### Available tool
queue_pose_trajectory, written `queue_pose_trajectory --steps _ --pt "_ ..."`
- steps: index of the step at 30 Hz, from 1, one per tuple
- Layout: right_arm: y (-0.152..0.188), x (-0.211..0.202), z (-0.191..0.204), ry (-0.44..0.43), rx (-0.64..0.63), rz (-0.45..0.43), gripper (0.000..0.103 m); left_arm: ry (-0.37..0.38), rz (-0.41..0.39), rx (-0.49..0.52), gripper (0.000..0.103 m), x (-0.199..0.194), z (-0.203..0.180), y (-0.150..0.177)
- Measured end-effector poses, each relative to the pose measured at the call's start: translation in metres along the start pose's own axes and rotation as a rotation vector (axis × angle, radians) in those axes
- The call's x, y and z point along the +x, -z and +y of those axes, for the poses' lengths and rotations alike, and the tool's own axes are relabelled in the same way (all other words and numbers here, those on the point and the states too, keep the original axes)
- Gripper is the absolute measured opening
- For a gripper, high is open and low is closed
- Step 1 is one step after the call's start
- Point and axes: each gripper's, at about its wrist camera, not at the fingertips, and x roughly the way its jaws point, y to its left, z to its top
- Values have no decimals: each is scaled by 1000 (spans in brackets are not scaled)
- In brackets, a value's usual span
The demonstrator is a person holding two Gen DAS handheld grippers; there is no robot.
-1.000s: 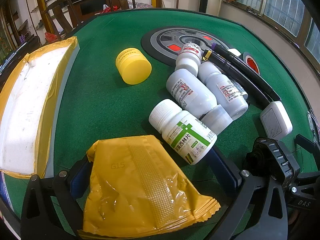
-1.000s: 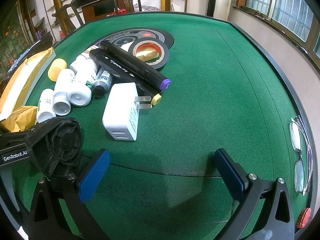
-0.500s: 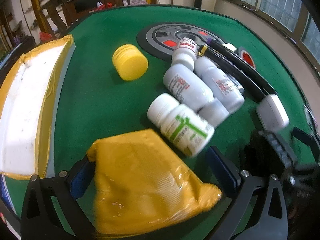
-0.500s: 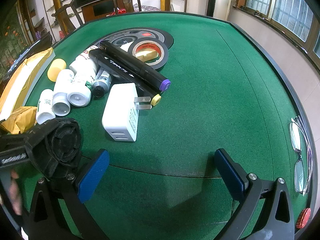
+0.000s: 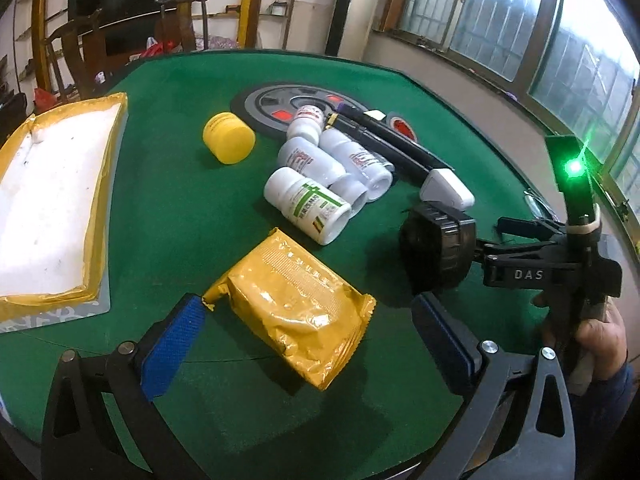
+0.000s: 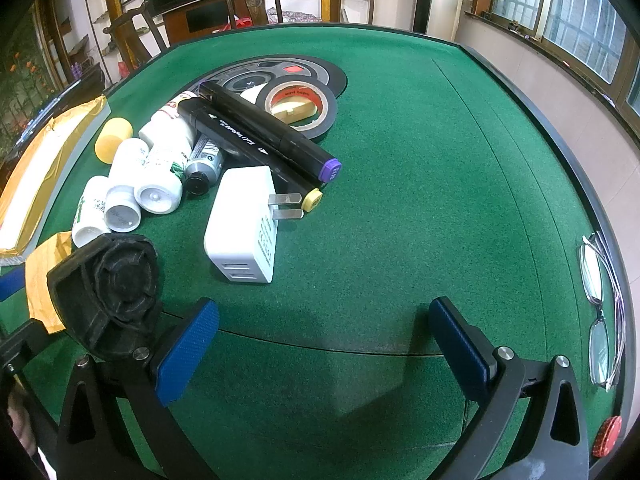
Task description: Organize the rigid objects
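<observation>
A yellow foil packet lies flat on the green felt table. My left gripper hangs open above it, one blue pad on each side of the packet, and the left pad is close to its crimped corner. Beyond lie three white pill bottles, a yellow jar, two black markers and a white charger. My right gripper is open over bare felt, with the charger and markers just ahead of it.
A shallow white tray with a yellow rim sits at the left. A roll of tape rests on a round grey mat. Glasses and a red disc lie at the table's right edge. A hand holds the right gripper's handle.
My left gripper has risen and drawn back, so the yellow packet now lies smaller and farther down on the felt. The right gripper has stayed where it was.
</observation>
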Motion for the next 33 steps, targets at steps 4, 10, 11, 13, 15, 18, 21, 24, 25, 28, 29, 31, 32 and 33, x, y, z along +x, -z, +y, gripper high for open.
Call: queue_pose_trajectory --steps 4,10,11,13,15,18,21,24,25,28,29,31,32,33 --pt "0 0 0 0 0 0 102 -6 18 5 103 4 -4 1" --pt "0 0 0 0 0 0 102 -20 72 -48 103 17 3 -3" --pt "0 0 0 0 0 0 102 -32 81 -50 103 19 2 -4" --pt "0 0 0 0 0 0 102 -52 92 -54 103 23 2 -5" --pt "0 0 0 0 0 0 102 -78 92 -56 102 23 1 -4" --pt "0 0 0 0 0 0 102 -102 95 -55 95 24 1 -4" --pt "0 0 0 -1 1 0 102 -106 89 -51 90 23 1 -2" --pt "3 -3 -3 -14 6 -5 102 -98 77 -57 83 19 3 -1" --pt "4 -5 -4 -29 10 -11 102 -91 69 -63 81 17 5 0" --pt "9 -17 -5 -69 5 -60 101 -79 58 -77 76 14 8 2" --pt "12 -27 -5 -52 4 -102 101 -74 55 -78 75 13 8 3" --pt "19 -48 -2 -21 -18 -204 101 -60 48 -81 71 12 8 3" --pt "22 -59 2 -12 -42 -243 101 -53 48 -83 70 11 9 2" --pt "25 -70 6 -7 -65 -283 101 -51 48 -84 69 12 8 2"
